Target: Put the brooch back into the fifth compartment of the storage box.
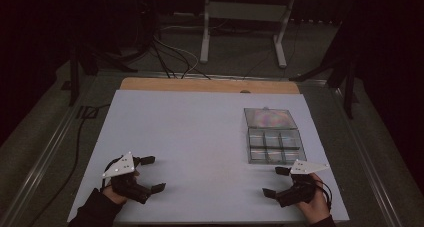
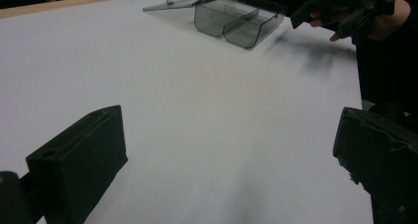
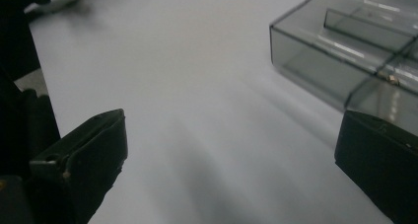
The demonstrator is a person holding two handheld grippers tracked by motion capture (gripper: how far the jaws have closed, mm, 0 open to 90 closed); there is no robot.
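left gripper (image 1: 151, 174): near edge of the table, left side, held in a person's left hand (image 1: 116, 187) with a dark sleeve; grey three-cornered plate on top; black jaws spread wide, nothing between them, tips over bare white surface. in the left gripper view the two jaws stand far apart at the lower corners with only the table top between.

right gripper (image 1: 276, 181): near edge, right side, held in the person's right hand (image 1: 316, 201); grey plate on top; jaws spread wide, nothing held, tips pointing toward the table's middle. in the right gripper view the jaws sit at opposite lower corners, the box's near wall just beyond the right-hand jaw, apart from it.

table (image 1: 190, 137): white top, wooden strip along the far edge.

compartment box (image 1: 274, 145): clear smoky plastic, right half of the table, just beyond the right gripper, well apart from the left one. six compartments in two rows of three; contents too hard to make out. lid (image 1: 269, 117) open, laid flat on the far side of the box, showing a rainbow sheen.

beyond the table: dark floor, cables (image 1: 167, 54), white frame legs (image 1: 242, 22).
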